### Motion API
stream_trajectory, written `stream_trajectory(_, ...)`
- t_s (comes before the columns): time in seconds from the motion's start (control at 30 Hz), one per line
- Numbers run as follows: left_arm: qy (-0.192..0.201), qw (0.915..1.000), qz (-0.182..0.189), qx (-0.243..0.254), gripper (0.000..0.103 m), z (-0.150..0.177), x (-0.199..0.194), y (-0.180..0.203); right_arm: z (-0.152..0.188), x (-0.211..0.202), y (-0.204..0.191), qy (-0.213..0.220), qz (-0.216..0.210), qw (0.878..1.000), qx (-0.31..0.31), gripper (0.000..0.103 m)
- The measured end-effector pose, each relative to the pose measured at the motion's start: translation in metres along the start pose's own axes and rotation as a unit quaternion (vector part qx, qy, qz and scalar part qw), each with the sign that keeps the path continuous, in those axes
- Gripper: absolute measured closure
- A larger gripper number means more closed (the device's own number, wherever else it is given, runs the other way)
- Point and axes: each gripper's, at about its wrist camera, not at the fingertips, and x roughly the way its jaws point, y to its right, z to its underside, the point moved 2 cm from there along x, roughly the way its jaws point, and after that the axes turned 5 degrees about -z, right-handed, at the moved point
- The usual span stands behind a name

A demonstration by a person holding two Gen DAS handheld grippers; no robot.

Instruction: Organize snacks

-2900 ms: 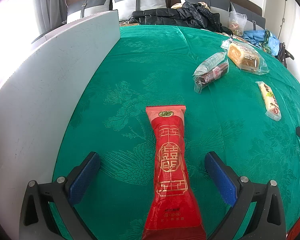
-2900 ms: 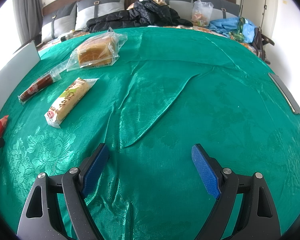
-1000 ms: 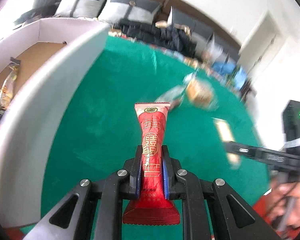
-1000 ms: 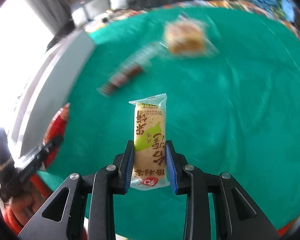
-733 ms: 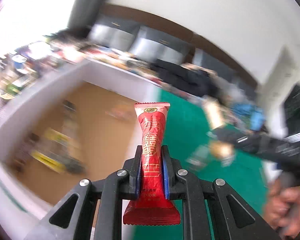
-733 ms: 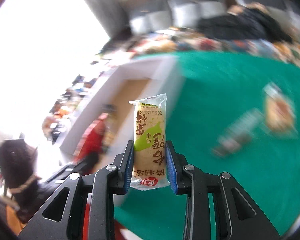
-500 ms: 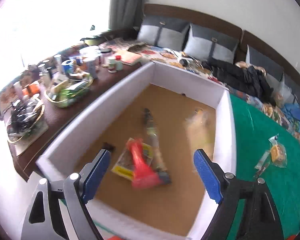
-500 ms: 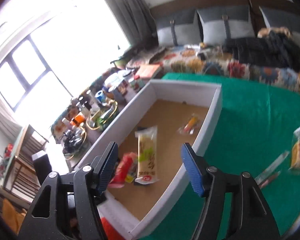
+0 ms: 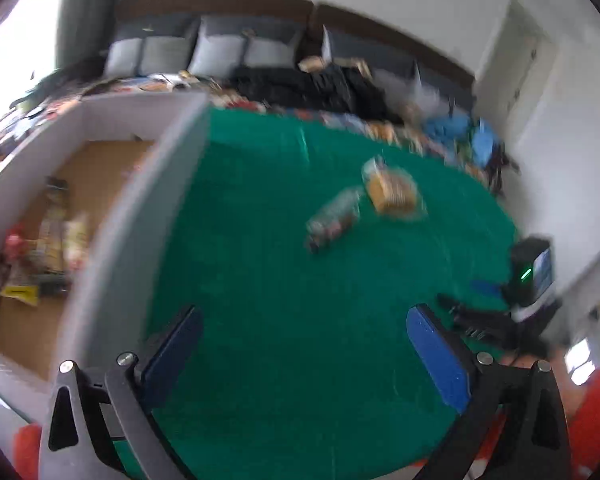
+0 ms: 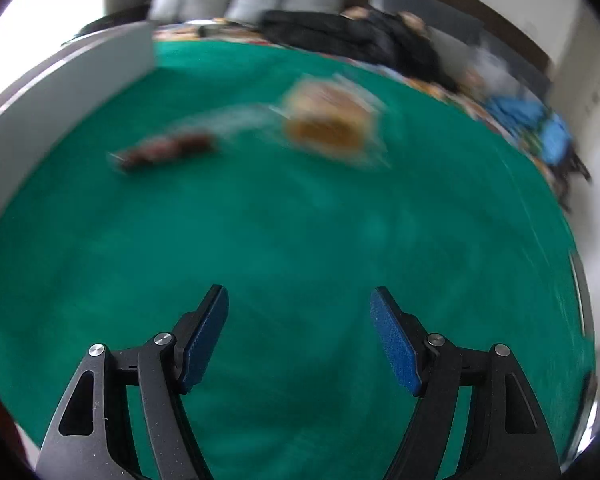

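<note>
Both views are blurred by motion. My left gripper (image 9: 304, 328) is open and empty above the green tablecloth (image 9: 280, 280), beside the white box (image 9: 140, 208). Several snacks (image 9: 48, 240), a red one among them, lie in the box. A bread packet (image 9: 392, 192) and a dark snack in a clear wrapper (image 9: 334, 220) lie on the cloth. My right gripper (image 10: 300, 320) is open and empty over the cloth (image 10: 260, 248), short of the bread packet (image 10: 328, 124) and the dark snack (image 10: 168, 148). The right gripper's body (image 9: 528, 280) shows in the left wrist view.
The white box wall (image 10: 60, 96) runs along the left side of the table. A sofa with grey cushions (image 9: 220, 48) and dark clothes (image 9: 320, 84) lies behind the table. Blue bags (image 9: 468, 140) sit at the far right. The table edge (image 10: 580, 280) curves on the right.
Both grippers let go of their snacks, the red pack and the rice cracker pack, into the box. Both have swung right, from over the box to over the green cloth.
</note>
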Motion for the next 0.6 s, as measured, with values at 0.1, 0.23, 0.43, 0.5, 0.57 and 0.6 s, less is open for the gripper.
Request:
stream_trajectory(0.1, -0.044, 0.9984, -0.021, 0.029, 0.003, 0.008, 0.055, 0.020, 0.015, 0.003, 0.028, -0.001, 0.009, 0.999, 0.037, 0.027)
stream_trajectory(0.23, -0.055, 0.9947, -0.069, 0.053, 0.004, 0.007, 0.102, 0.021, 0.019, 0.010, 0.038, 0.020, 0.000, 0.997, 0.072, 0.027)
stream_trajectory(0.43, -0.040, 0.9926, -0.100, 0.055, 0.001, 0.006, 0.122, 0.016, 0.021, 0.018, 0.049, 0.032, -0.014, 0.993, 0.109, 0.020)
stream_trajectory(0.5, -0.041, 0.9928, -0.099, 0.055, 0.000, 0.008, 0.125, 0.015, 0.022, 0.017, 0.049, 0.030, -0.012, 0.993, 0.115, 0.018)
stream_trajectory(0.57, -0.040, 0.9927, -0.100, 0.054, 0.000, 0.007, 0.127, 0.014, 0.021, 0.017, 0.048, 0.027, -0.005, 0.993, 0.115, 0.016)
stream_trajectory(0.6, -0.040, 0.9927, -0.100, 0.054, 0.000, 0.007, 0.129, 0.011, 0.021, 0.017, 0.049, 0.027, -0.007, 0.993, 0.117, 0.015)
